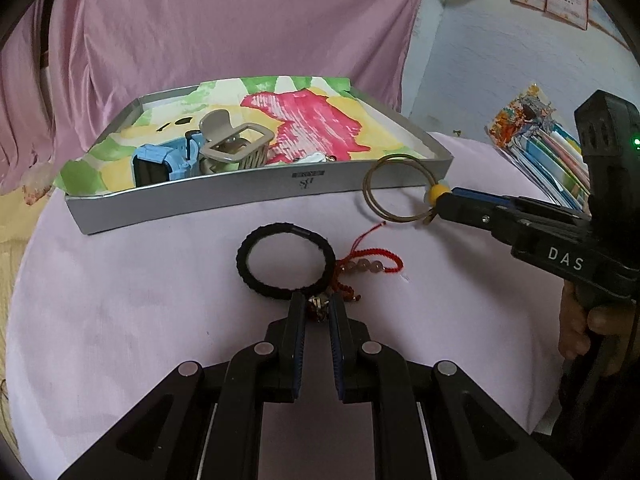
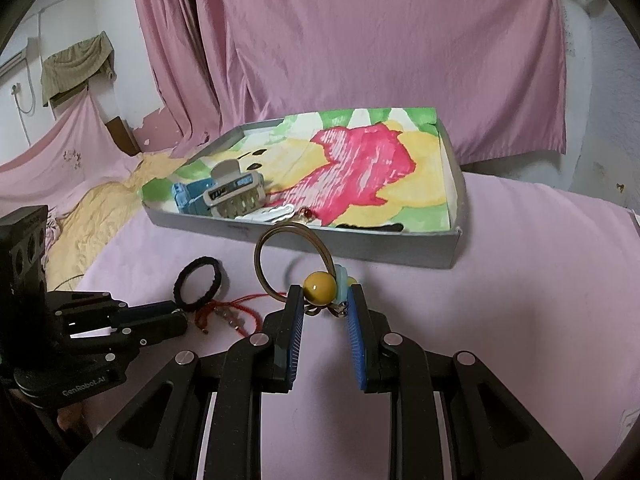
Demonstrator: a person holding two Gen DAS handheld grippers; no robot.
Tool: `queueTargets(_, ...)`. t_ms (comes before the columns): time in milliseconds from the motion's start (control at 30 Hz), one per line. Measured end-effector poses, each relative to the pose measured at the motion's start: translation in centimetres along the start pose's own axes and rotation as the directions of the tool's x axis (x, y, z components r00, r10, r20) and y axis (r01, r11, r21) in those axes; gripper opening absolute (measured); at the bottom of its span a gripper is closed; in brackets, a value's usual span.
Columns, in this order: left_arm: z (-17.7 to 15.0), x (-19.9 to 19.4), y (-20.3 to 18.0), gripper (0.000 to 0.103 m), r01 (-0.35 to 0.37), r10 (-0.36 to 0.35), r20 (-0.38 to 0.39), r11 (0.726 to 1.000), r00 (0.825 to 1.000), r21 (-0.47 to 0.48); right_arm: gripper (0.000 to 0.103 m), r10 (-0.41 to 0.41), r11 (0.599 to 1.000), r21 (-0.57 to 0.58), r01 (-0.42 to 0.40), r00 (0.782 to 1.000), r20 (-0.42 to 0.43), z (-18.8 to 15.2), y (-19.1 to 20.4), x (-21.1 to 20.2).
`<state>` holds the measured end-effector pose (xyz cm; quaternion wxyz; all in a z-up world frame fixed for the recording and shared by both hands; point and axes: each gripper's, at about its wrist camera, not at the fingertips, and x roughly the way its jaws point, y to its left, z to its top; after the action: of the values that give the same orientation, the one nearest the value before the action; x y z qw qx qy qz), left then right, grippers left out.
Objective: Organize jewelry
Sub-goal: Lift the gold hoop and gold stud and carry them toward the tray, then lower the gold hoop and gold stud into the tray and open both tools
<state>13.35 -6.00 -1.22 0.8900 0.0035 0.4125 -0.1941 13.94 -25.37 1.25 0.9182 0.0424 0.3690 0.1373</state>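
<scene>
Covering table: lilac cloth; pink curtain behind.

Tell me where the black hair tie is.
The black hair tie lies on the pink cloth before the grey box, left of the red bracelet.

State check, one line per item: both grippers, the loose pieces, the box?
Left gripper: closed on a small metal charm, at the black fabric hair tie.
Right gripper: shut on brown wire bangle with yellow bead, lifted upright.
Red cord bracelet with beads: lying loose on cloth.
Grey shallow box: open, holding taupe claw clip and blue watch.
</scene>
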Motion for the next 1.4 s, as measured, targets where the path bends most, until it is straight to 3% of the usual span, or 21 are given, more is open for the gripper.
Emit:
queueTargets(267, -0.6, -0.8, 0.1, 0.011, 0.013, -0.013, 0.01, 1.0, 1.0, -0.017, 0.019, 0.005, 1.0, -0.007, -0.005, 1.0, -0.025, -0.7, 0.4, 0.2)
queueTargets(700, 0.8, -4.0, 1.3, 0.011, 0.009, 0.0, 0.167, 0.998, 0.986, -0.055, 0.019, 0.021, 1.0, -0.015, -0.021, 1.0, 0.023, 0.2, 1.1, -0.8)
queueTargets(1100, 5.2, -1.2, 2.8, 0.011, 0.019, -0.001, 0.232, 0.997, 0.973, -0.075, 0.019, 0.014, 1.0, 0.027, -0.016, 0.996, 0.089, 3.3, 0.3, 0.5)
queueTargets(1400, 7.0, 1.5, 3.0, 0.011, 0.01, 0.006, 0.207, 0.997, 0.978, -0.076, 0.019, -0.004, 0.997, 0.074, -0.001, 0.998, 0.069, 4.4, -0.5, 3.3)
